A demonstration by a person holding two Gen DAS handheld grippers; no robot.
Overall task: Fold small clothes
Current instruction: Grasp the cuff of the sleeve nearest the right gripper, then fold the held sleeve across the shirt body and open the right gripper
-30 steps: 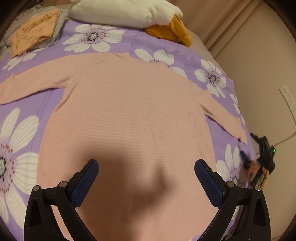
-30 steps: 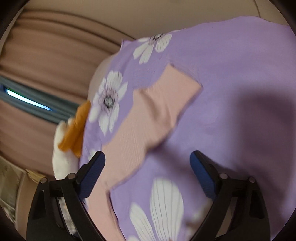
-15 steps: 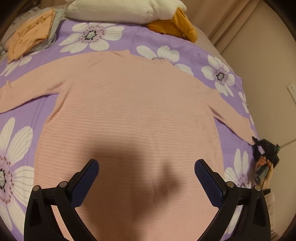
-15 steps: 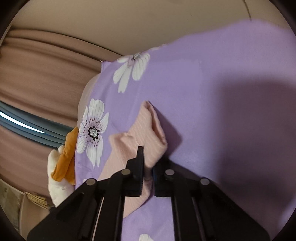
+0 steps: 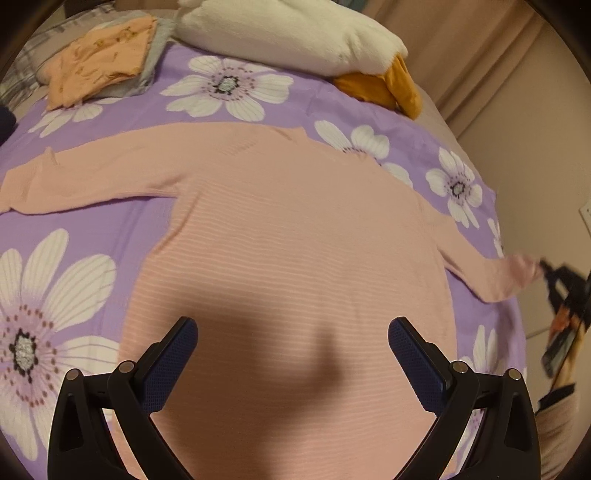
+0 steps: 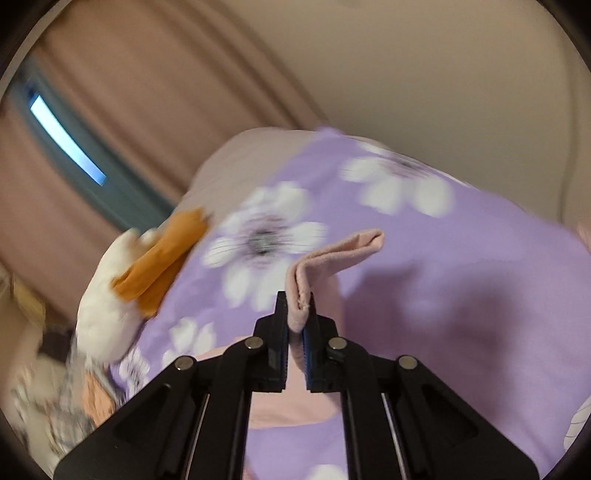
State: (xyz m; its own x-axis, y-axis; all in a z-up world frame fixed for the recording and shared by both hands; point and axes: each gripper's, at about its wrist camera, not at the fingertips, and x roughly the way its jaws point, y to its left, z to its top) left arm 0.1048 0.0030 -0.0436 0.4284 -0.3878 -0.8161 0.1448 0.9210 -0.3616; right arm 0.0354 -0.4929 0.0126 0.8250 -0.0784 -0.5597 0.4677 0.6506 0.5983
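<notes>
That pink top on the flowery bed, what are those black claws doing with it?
Someone is folding it. The pink top lies spread flat on the purple flowered bedcover. The right claw is shut on the end of one sleeve and holds it up off the cover. The left claw hangs open above the bottom part of the top and grips nothing. A white stuffed toy and some folded clothes sit at the far end.

I see a pale pink, finely ribbed long-sleeved top [image 5: 295, 258] on a lilac bedspread printed with big white daisies [image 5: 221, 85]. Beyond it I make out a white plush toy with orange parts [image 5: 295, 29] and a folded peach-orange cloth [image 5: 99, 59].
</notes>
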